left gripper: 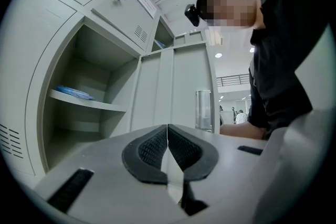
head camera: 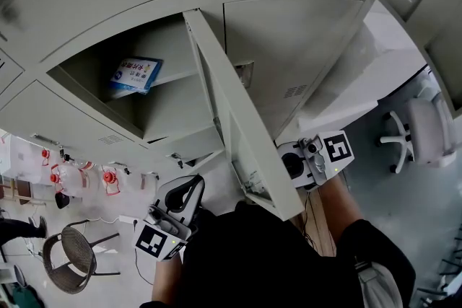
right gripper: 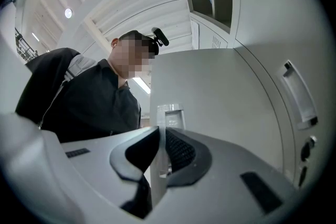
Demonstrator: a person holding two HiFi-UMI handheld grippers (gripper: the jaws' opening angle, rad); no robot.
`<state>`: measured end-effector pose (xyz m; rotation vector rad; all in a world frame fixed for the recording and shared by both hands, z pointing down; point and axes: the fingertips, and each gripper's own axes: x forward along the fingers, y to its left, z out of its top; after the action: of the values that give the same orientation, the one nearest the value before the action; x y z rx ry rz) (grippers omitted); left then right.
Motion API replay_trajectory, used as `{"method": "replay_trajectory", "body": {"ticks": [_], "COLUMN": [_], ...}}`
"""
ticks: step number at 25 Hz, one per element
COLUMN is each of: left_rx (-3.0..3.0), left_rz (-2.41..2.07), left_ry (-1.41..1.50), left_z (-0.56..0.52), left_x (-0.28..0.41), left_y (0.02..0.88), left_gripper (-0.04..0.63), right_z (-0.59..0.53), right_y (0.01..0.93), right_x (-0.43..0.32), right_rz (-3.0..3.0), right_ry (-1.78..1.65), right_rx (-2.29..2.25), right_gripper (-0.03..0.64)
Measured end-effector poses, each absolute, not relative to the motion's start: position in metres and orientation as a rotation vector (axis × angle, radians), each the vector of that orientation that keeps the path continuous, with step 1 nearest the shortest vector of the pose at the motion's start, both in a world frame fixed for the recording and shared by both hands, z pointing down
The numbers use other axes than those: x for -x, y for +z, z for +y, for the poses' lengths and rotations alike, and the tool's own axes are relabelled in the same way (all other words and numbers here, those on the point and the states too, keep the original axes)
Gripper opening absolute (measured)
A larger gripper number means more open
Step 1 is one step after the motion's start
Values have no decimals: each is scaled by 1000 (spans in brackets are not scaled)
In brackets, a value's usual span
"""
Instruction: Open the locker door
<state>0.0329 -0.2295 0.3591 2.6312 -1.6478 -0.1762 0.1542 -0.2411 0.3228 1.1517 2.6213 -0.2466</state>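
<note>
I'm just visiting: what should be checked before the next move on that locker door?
1. Grip: right gripper clamped on the locker door edge: ok.
2. Opening: locker door swung away from its compartment: ok.
3. Spare hand: left gripper shut, empty, off the door: ok.
4. Contents: blue packet lying on the shelf, clear of the door: ok.
5. Room for the door to swing further: cannot tell.
</note>
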Motion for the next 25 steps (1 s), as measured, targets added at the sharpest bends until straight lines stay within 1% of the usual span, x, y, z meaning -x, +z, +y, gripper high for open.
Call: {"method": "replay_trajectory", "body": {"ticks": [10, 25], "left_rx": [-2636, -2638], "left_rz": [-1619, -1604], "left_ry": [-172, -196], "left_z": [-229, -213], "left_x": [-38, -37], "left_y": [360, 361], "left_gripper": [17, 17], "right_z": [-244, -250], "right_y": [323, 317], "right_x": [-158, -165], "right_rz": [2644, 2651], "right_ry": [-211, -211], "right_rx": [-1107, -887], "right_gripper": [51, 49]}}
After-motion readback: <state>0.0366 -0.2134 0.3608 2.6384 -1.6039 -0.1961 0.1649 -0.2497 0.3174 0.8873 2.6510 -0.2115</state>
